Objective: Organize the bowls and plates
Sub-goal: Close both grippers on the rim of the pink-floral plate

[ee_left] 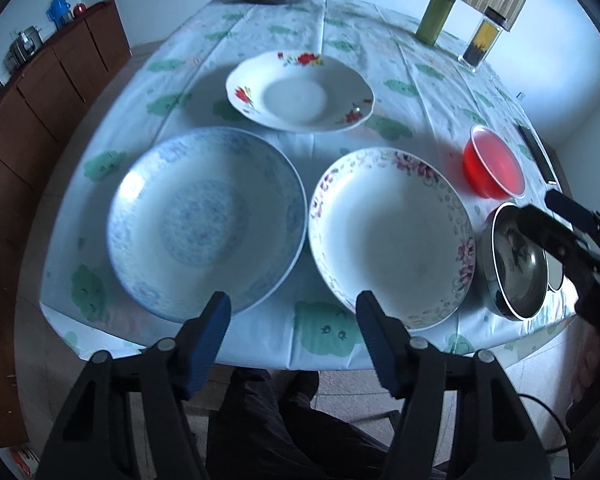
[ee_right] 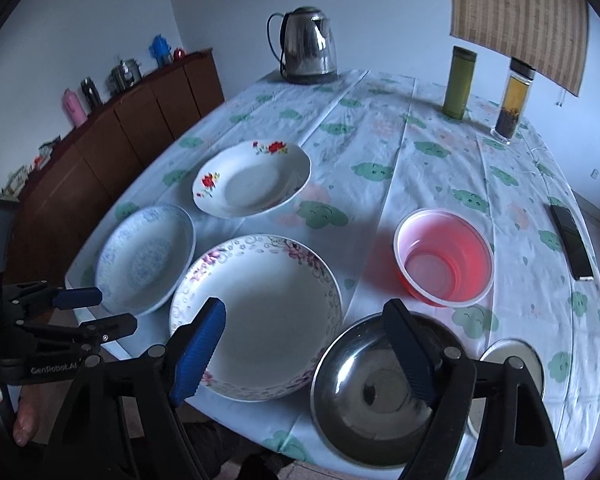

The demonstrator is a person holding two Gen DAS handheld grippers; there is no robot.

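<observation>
Plates and bowls lie spread singly on the counter (ee_right: 420, 128), so by my judgement sorting has barely begun: 3 plates sit at the left, the blue plate (ee_left: 206, 222), the purple-flowered plate (ee_left: 392, 236) and the red-flowered plate (ee_left: 300, 92), while the red bowl (ee_right: 444, 256) and steel bowl (ee_right: 380, 392) sit at the right. Nothing is stacked. The left hand-held gripper (ee_left: 294, 332) and right hand-held gripper (ee_right: 304, 344) both hang parted and empty above the near edge.
</observation>
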